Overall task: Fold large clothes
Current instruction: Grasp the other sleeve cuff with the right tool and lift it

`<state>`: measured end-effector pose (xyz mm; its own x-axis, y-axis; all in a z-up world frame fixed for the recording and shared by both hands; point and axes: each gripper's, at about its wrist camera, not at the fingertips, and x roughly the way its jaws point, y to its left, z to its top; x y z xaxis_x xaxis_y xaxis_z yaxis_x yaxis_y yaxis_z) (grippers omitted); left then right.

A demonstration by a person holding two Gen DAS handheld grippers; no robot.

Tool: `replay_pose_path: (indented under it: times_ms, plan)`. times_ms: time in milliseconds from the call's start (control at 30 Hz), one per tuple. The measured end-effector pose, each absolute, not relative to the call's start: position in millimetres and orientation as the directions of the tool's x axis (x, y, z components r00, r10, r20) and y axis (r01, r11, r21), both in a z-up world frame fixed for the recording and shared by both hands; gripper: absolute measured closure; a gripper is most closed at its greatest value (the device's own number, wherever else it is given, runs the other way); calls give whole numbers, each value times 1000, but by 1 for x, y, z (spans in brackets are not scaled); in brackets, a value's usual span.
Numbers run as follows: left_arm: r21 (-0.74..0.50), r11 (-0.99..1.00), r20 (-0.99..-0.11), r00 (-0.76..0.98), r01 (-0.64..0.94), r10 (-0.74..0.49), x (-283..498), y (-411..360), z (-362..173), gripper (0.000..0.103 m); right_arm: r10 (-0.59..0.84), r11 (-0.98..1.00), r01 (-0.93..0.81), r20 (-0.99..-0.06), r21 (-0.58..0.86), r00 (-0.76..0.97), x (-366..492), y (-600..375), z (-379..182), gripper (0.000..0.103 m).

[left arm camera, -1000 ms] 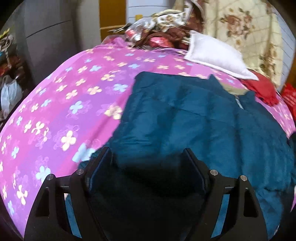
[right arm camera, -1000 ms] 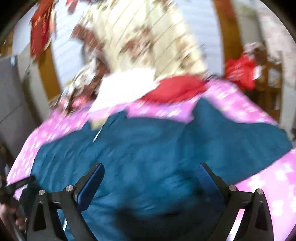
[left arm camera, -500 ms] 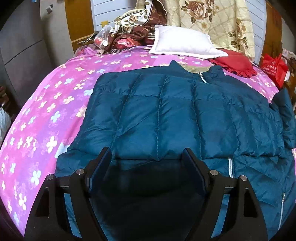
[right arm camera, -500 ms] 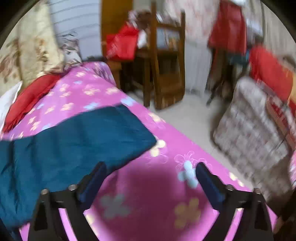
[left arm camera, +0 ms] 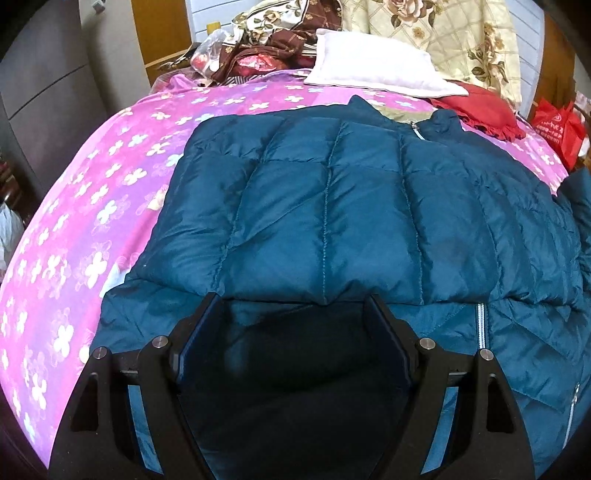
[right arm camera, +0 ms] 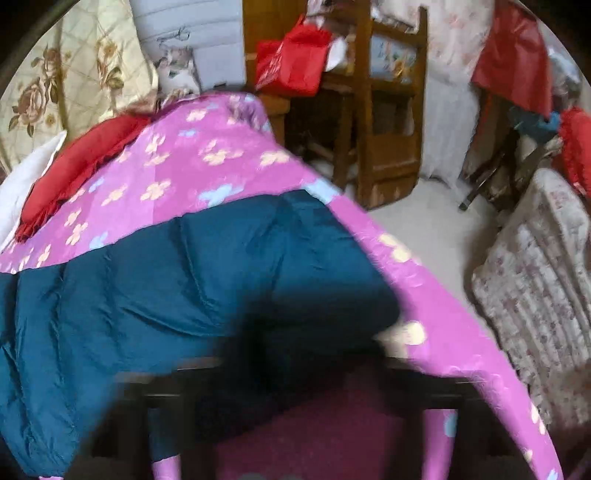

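Observation:
A dark teal quilted down jacket (left arm camera: 332, 206) lies spread on a pink flowered bedspread (left arm camera: 92, 206), its left sleeve folded across the front and a zipper (left arm camera: 480, 325) showing at the lower right. My left gripper (left arm camera: 295, 310) is open and empty, just above the jacket's near hem. In the right wrist view the jacket's right sleeve (right arm camera: 207, 280) stretches toward the bed's right edge. My right gripper (right arm camera: 295, 373) is a motion-blurred dark shape over the sleeve end; whether it holds the fabric is unclear.
A white pillow (left arm camera: 373, 62), red cloth (left arm camera: 476, 107) and a heap of patterned fabric (left arm camera: 273, 33) lie at the bed's head. A grey cabinet (left arm camera: 40, 85) stands left. Right of the bed are a wooden chair (right arm camera: 373, 110), red bags (right arm camera: 291, 59) and a floral bundle (right arm camera: 539, 288).
The left gripper has closed in slightly on the jacket. The right gripper swung right, away from the jacket body, then came down over the sleeve end, and is now blurred.

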<state>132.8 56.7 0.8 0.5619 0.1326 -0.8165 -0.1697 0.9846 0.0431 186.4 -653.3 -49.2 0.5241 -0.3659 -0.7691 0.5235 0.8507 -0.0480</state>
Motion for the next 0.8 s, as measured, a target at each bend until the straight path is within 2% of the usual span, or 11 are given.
replay_pose_path:
  times_ms: [67,267,467,567,667,800]
  plan:
    - [40,982,-817,559,-185,138,133,61,2,24,-418,843,529,-737,-97,531,172,-642,-42,94]
    - [20,973,-827,542,-231,146,131,77,4,24,-588,741,648,-636,-175,501,100,-641,18,95]
    - [24,968,-839,522,-248,155,130,84,0,24,-621,744,645,-537,-173,572,53,-594,94,95]
    - [53,961,-830,523,-271,193,127,87,-1,24,-554,807,580,-486,-112,676,53,-540,116,95]
    - [58,956,-831,517,-289,206,128,92,-2,24,-379,909,417,-458,-19,804,63,-456,118,95]
    - [63,950,-834,507,-306,218,131,96,-2,24,-132,982,180,-472,58,871,86,-347,86,95]
